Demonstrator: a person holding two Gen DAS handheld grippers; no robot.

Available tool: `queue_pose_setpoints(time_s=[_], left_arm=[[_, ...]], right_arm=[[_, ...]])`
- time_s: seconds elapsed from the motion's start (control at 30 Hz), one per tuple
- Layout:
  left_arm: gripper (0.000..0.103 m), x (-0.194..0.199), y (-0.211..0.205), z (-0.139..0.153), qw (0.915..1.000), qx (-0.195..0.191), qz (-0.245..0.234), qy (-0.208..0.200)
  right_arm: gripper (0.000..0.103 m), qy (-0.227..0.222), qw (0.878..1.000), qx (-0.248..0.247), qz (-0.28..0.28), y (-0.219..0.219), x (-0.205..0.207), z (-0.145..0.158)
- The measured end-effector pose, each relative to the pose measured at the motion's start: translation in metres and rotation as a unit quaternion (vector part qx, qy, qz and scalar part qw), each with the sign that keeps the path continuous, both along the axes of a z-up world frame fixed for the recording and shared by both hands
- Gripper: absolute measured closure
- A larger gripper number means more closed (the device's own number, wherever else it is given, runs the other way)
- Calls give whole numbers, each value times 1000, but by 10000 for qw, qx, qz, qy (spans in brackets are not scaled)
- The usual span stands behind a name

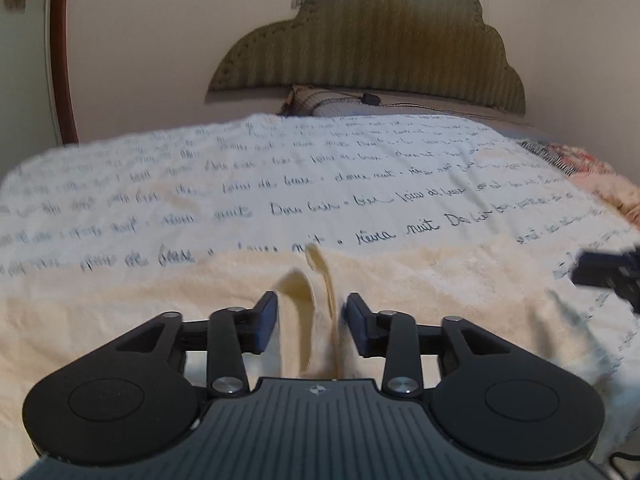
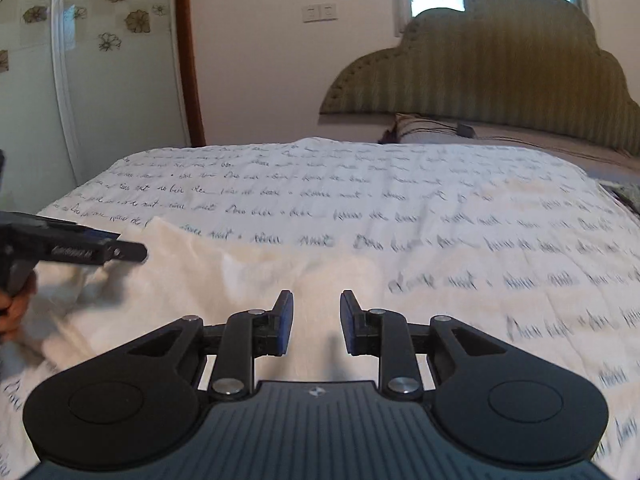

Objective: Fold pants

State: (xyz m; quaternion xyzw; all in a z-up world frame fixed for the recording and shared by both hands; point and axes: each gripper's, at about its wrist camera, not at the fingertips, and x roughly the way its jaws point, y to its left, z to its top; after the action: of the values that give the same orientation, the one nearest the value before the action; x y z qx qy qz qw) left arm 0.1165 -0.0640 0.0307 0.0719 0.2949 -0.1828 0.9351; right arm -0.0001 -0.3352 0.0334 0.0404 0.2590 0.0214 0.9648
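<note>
Cream pants [image 1: 120, 300] lie spread on the bed's script-printed cover [image 1: 320, 168]. In the left wrist view a raised fold of the pants [image 1: 310, 312] stands between my left gripper's [image 1: 311, 316] fingers, which are apart around it and do not pinch it. In the right wrist view my right gripper [image 2: 316, 320] is open over the pants [image 2: 240, 276], with cloth between the fingers but not clamped. The left gripper also shows at the left of the right wrist view [image 2: 80, 250], held by a hand. The right gripper shows blurred at the right edge of the left wrist view [image 1: 608, 274].
A green padded headboard [image 1: 372, 48] and a pillow [image 1: 328, 100] are at the far end of the bed. A floral quilt [image 1: 592, 168] lies at the right edge. A glass door with a brown frame [image 2: 188, 52] stands left of the bed.
</note>
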Motion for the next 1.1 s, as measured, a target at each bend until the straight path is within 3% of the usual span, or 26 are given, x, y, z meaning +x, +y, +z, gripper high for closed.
queue_pose_setpoints(time_s=[0.1,0.17,0.2,0.33,0.43,0.53,0.6,0.67,0.8,0.97,1.03,1.07,1.1], left_arm=[[40,-4,-2,1,9980,444,204,-398],[37,1,9,-2,9976,473,363,-349],[37,4,17,-3,9978,395,465,-264],[38,17,54,-2,9964,-263,800,94],[38,23,70,6,9916,-1050,590,476],[38,23,77,13,9791,-1814,236,885],[38,21,76,15,9739,-2007,96,1053],[38,18,74,13,9709,-2093,41,1160],[38,16,72,7,9608,-2357,-82,1460],[31,23,70,-2,9390,-2827,-234,1943],[26,26,67,-5,9350,-2888,-195,2047],[26,27,66,-6,9348,-2865,-156,2093],[26,28,65,-6,9349,-2828,-120,2140]], right_arm=[[78,345,9994,22,91,4,42,-15],[77,918,9953,-211,214,12,61,-38],[77,987,9942,-380,177,17,63,-45],[76,326,9981,-522,-3,46,30,-26],[76,-251,9961,-435,723,88,-2,-12],[76,-588,9805,-1039,1559,140,-28,-12],[76,-708,9681,-1542,1846,167,-38,-17],[76,-637,9614,-1690,2074,181,-38,-20],[76,-430,9533,-2259,1958,196,-31,-33],[76,-311,9555,-2428,1644,201,-14,-43],[77,-373,9531,-2532,1615,203,-8,-47],[90,-399,9528,-2513,1658,204,-9,-48],[93,-405,9537,-2453,1690,204,-8,-47]])
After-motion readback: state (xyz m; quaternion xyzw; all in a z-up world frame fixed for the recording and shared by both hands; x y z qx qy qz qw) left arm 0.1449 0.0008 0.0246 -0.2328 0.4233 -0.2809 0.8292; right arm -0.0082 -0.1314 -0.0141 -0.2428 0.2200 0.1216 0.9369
